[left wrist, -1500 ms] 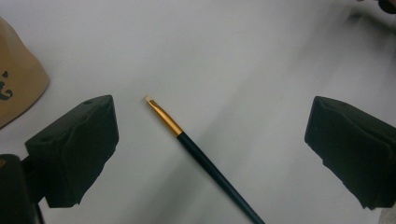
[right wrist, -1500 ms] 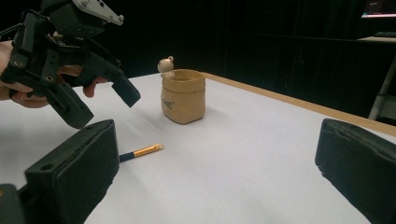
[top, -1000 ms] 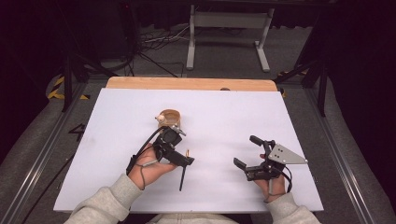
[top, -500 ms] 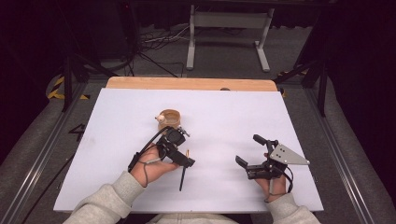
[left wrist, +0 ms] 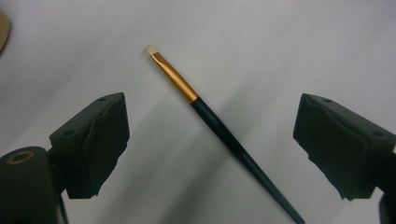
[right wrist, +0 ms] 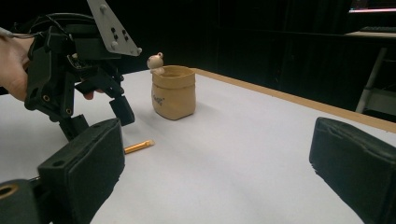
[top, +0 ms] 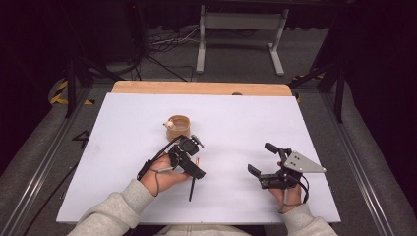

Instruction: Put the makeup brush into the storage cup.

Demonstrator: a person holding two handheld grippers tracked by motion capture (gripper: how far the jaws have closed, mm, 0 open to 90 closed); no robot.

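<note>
The left gripper (top: 189,160) hovers with jaws spread wide over the paintbrush (left wrist: 219,130), which lies flat on the white worktop (top: 123,147) just nearer the front edge than the tan pot (top: 178,127), much as a second ago. The right gripper (top: 268,164), jaws also released and empty, has edged slightly toward the right edge.

left tongs (top: 195,158): jaws wide apart | right tongs (top: 261,159): jaws wide apart

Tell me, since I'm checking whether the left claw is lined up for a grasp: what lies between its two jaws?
In the left gripper view, the paintbrush lies on the white table between the open left claw's jaws, touching neither.
</note>
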